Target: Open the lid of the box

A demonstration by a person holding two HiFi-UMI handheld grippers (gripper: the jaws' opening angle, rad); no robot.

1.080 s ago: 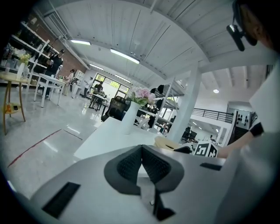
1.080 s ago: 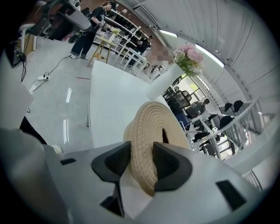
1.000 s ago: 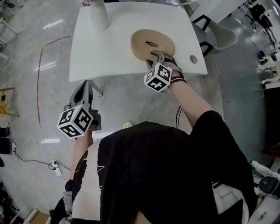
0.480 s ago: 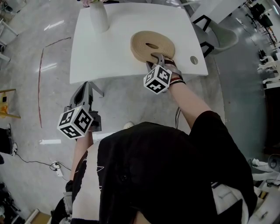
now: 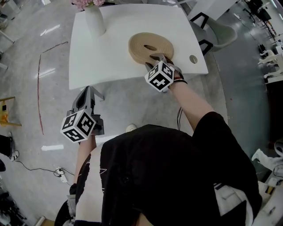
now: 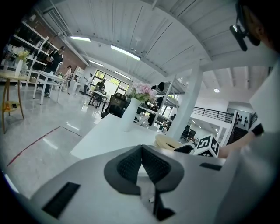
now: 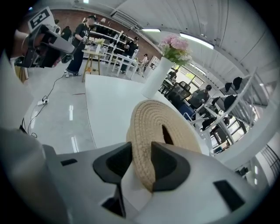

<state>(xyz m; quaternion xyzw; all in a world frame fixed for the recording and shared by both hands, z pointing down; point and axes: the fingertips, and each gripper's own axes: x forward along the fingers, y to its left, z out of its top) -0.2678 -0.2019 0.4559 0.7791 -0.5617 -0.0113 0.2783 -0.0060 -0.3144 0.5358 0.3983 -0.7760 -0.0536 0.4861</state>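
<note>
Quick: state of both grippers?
Left gripper: closed, empty.
Right gripper: jaws have just been closing, now clamped on the woven lid rim.

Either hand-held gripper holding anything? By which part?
The right hand-held gripper, whose jaws have just been closing, grips the woven lid at its rim; left hand-held gripper empty.

White vase [image 5: 95, 22] of pink flowers [image 5: 86, 3] on white table [image 5: 106, 57]

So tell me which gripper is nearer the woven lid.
Right. The right gripper straddles the woven lid at its near rim, jaws just closing on it. The left gripper hangs shut off the table, well away.
</note>
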